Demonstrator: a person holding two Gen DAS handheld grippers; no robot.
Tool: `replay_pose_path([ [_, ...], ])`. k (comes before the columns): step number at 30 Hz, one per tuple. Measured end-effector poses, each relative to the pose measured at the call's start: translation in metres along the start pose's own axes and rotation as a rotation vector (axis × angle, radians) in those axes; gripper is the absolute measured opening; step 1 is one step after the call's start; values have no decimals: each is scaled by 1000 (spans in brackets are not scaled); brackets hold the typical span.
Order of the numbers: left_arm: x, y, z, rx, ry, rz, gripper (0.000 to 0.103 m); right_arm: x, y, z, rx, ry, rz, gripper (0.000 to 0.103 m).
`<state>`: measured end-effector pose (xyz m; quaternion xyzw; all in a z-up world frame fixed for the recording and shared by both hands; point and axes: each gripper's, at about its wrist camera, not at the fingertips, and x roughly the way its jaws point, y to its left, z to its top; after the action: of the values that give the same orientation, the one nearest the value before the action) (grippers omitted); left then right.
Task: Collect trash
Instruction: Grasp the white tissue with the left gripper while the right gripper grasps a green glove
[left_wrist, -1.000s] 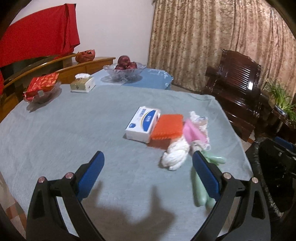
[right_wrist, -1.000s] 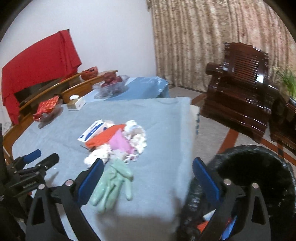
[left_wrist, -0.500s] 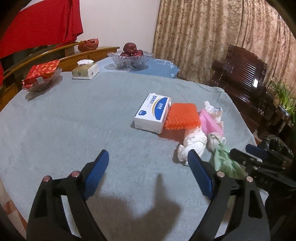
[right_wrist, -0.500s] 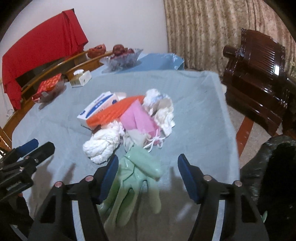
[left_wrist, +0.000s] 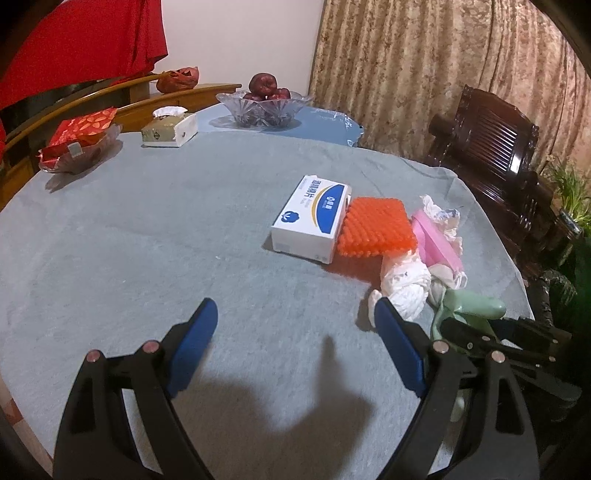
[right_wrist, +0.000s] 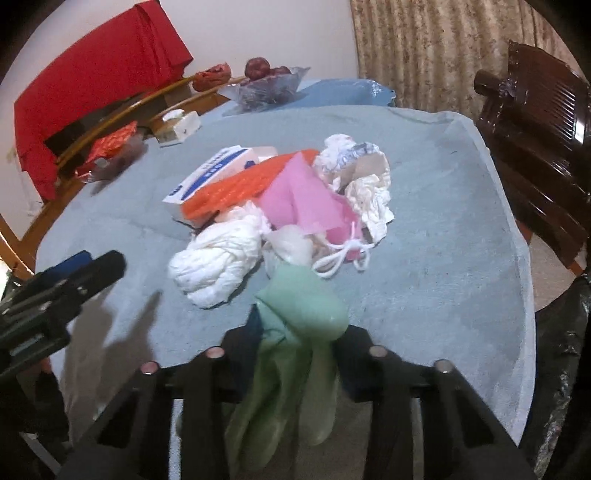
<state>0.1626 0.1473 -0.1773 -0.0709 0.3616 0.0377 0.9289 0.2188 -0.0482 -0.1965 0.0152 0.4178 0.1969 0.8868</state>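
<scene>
A heap of trash lies on the grey-blue tablecloth (left_wrist: 147, 236): a white and blue box (left_wrist: 312, 218), an orange bumpy pad (left_wrist: 376, 227), a pink mask (right_wrist: 310, 199), crumpled white tissue (right_wrist: 218, 258) and a pale green rubber glove (right_wrist: 299, 332). My right gripper (right_wrist: 295, 332) is shut on the green glove at the table's near edge; the glove's fingers hang down between the jaws. The glove also shows in the left wrist view (left_wrist: 469, 306). My left gripper (left_wrist: 295, 343) is open and empty over bare cloth, left of the heap.
A black bin bag (right_wrist: 565, 350) stands off the table's right edge. At the far side are a glass fruit bowl (left_wrist: 264, 105), a tissue box (left_wrist: 170, 127) and a dish of red packets (left_wrist: 79, 140). A dark wooden chair (left_wrist: 491, 155) stands at the right.
My right gripper moved forward over the green glove and shut on it. My left gripper drifted slightly closer to the heap and stayed open.
</scene>
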Motion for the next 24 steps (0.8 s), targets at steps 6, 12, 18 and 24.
replay_pose_path([
  [6,4,-11,1,13,8,-24,83,-14,-6,-3,25,-21,30,16],
  [12,13,-33,1,39,27,-71,78,-36,-16,-2,42,-41,20,16],
  [18,33,-52,2,41,68,-107,70,-42,-27,-4,54,-34,-11,16],
  [24,52,-64,2,31,121,-145,43,-44,-33,-5,58,-37,-21,16],
])
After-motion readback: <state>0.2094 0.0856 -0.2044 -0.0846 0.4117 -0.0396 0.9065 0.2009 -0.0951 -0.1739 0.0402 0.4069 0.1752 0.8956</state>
